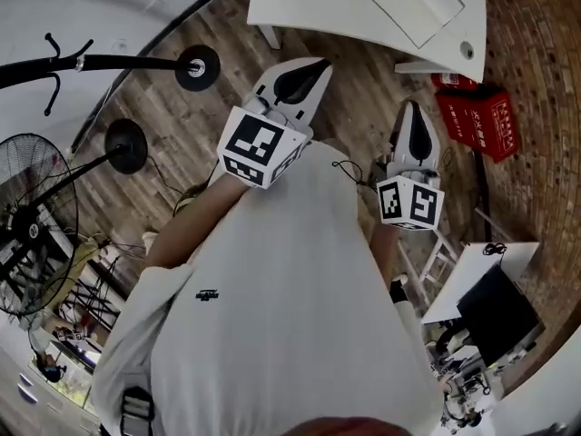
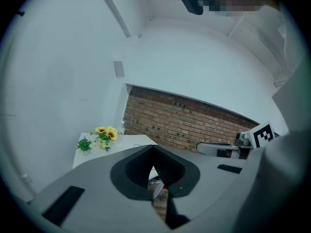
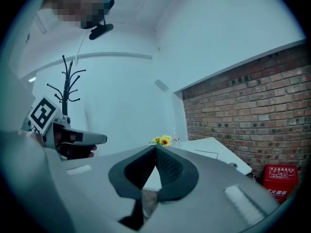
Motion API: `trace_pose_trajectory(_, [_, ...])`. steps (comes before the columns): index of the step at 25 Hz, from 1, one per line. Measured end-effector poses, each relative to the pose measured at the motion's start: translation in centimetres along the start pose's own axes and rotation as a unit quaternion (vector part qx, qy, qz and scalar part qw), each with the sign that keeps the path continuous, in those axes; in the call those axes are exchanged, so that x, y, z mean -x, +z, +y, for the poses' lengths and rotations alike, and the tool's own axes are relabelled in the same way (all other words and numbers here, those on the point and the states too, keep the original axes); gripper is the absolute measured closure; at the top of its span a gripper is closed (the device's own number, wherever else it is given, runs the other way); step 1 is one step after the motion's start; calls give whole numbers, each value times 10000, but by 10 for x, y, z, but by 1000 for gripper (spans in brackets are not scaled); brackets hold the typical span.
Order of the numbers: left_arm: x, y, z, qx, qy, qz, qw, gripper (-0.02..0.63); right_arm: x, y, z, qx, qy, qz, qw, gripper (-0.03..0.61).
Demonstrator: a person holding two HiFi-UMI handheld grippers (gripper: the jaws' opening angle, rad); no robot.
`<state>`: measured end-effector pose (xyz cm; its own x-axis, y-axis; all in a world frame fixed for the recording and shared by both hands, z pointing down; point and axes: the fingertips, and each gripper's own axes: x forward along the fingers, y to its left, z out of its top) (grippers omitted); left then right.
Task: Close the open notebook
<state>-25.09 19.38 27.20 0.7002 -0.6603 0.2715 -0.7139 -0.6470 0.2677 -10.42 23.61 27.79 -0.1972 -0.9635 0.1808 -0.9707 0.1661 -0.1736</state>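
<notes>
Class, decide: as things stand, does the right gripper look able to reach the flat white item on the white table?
Probably not yet: the right gripper hangs over the wooden floor, short of the table edge, and the item lies further in. The way looks clear.

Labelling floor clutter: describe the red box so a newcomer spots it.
Find the brick wall at the head view's right. At its foot, just past the white table's corner, sits the red box on the wood floor. Red with white print, it stands out against the white table and brown floor.
</notes>
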Motion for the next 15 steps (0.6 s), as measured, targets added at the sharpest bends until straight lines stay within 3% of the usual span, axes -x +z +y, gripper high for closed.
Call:
trace_pose_trajectory(7, [-15,1,37,195,-111,152,9996,604,-19,4,7,-180,-299,23,9994,567])
trace_pose_trajectory(15, [-78,6,33,101,-343,371,9987,604,-42,2,-45,-292,-591,68,9978,566])
